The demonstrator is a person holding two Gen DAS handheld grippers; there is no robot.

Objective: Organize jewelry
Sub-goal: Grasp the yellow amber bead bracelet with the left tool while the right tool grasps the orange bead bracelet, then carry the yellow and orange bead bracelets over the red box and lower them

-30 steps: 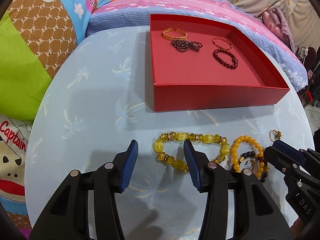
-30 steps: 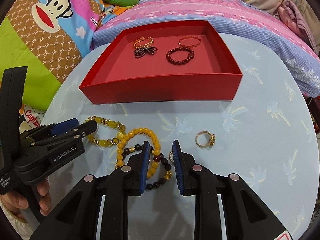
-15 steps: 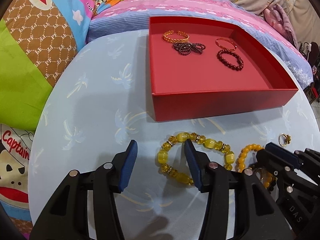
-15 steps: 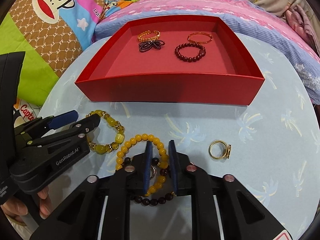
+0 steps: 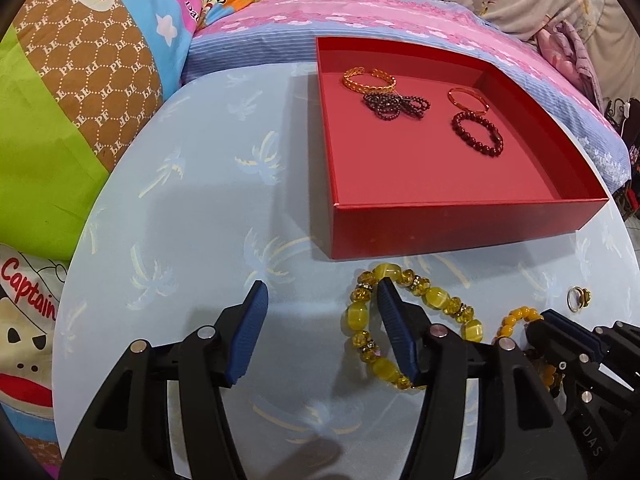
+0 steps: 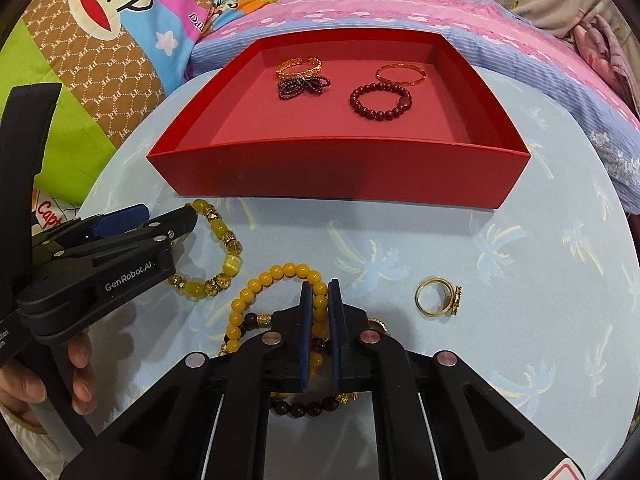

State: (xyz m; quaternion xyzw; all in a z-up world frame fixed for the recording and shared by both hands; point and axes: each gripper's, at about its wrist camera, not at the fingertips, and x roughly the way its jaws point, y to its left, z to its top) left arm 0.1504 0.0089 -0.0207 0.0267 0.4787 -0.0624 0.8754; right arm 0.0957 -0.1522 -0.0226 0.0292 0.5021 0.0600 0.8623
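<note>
My right gripper point(image 6: 320, 284) is shut on the orange bead bracelet point(image 6: 260, 284), with its beads pinched between the blue pads. A dark brown bead bracelet point(image 6: 304, 408) lies under it. My left gripper point(image 5: 322, 286) hangs low over the table with its jaws opening. Its right finger stands inside the loop of the yellow glass-bead bracelet point(image 5: 436, 296), whose left side lies between the pads untouched. A gold ring point(image 6: 438, 302) lies on the table to the right. The red box point(image 6: 320, 176) holds a gold cuff point(image 6: 298, 67), a dark bead strand point(image 6: 302, 86), a thin bangle point(image 6: 400, 73) and a dark red bracelet point(image 6: 380, 100).
Everything rests on a round pale-blue table point(image 6: 520, 280) with a palm print. Pink and blue bedding runs behind the box, and cartoon cushions point(image 5: 60, 100) crowd the left edge. A person's hand point(image 6: 80, 372) grips the left gripper's handle.
The right jaws have closed onto the orange bead bracelet. The left jaws have spread a little wider. Neither gripper has shifted much.
</note>
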